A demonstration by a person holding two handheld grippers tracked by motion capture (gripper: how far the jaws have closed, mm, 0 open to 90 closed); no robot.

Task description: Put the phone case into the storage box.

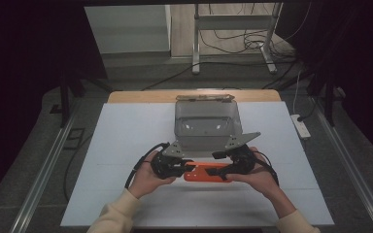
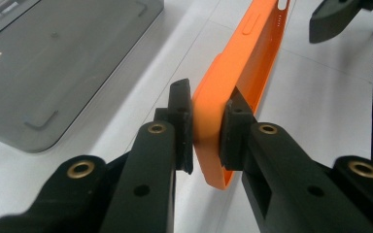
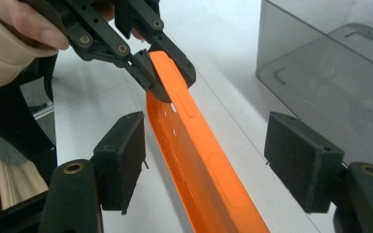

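Both hands come in from the near edge of the white table top [image 1: 126,145], cream sleeves showing, wrists bent inward so the two grippers face each other over a flat orange silicone phone case [image 1: 205,172]. The left gripper [image 2: 207,131] is clamped on one end of the case, pads pressing both faces of its wall, with the case tipped up on its long edge between them. The right gripper [image 3: 204,160] sits at the other end with its jaws spread wide; the case runs through the gap between them, and neither pad touches it. From the right gripper view you can see the left one pinching the far end of the case.

The case sits just in front of a smoky grey transparent plastic box [image 1: 206,124], close but not touching as far as I can tell. The box stands at the far side of the table top, near a strip of bare wood [image 1: 141,96] at the back edge. Behind the box there's grey floor, a metal stand [image 1: 233,29] and loose black cables [image 1: 233,43]. A white power strip [image 1: 301,126] lies off to the right of the box.

Plenty of open white surface left and right of the case, and a clear band between it and the near edge. The box wall is the only thing close.
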